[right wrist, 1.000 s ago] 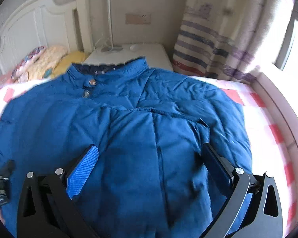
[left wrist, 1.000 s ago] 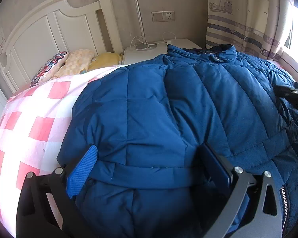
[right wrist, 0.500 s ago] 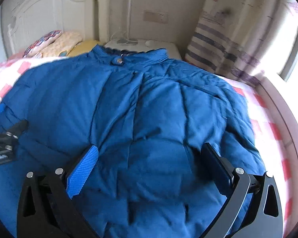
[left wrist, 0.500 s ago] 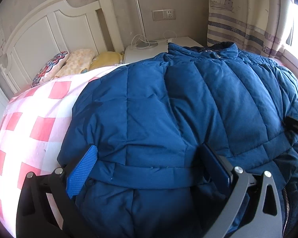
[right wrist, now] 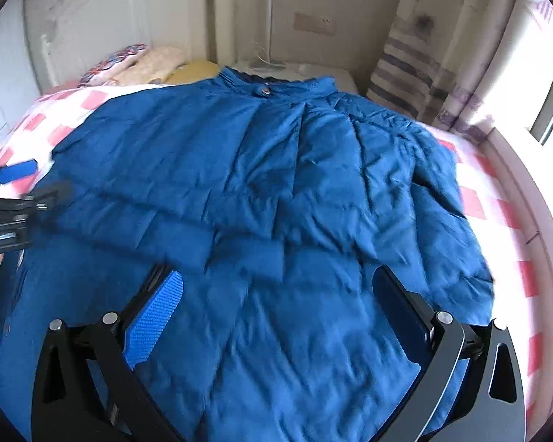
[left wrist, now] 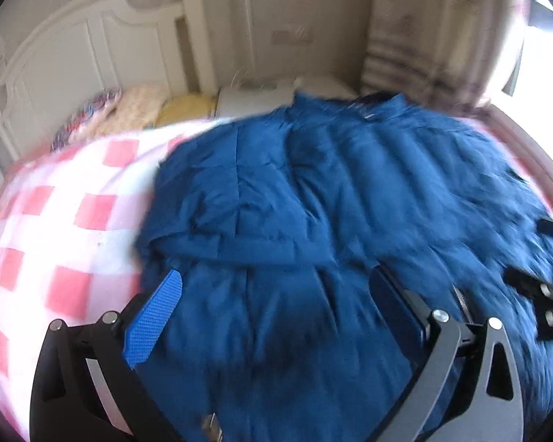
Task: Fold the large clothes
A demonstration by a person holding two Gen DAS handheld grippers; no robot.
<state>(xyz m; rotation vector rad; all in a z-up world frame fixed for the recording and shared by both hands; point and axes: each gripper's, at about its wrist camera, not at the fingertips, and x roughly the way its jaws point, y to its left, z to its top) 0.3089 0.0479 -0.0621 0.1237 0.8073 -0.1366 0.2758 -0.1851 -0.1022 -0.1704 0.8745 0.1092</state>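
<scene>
Two tongs, left tongs [left wrist: 276,316] and right tongs [right wrist: 280,313], hang apart and empty over the blue puffer jacket [right wrist: 276,169] filling mid-frame on the checked bed [left wrist: 73,213]; puffy, soft and probably slippery, it seems best pinched at hem or sleeve edges.

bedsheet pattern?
Pink-and-white check on the bedsheet; clearest in the left wrist view.
</scene>
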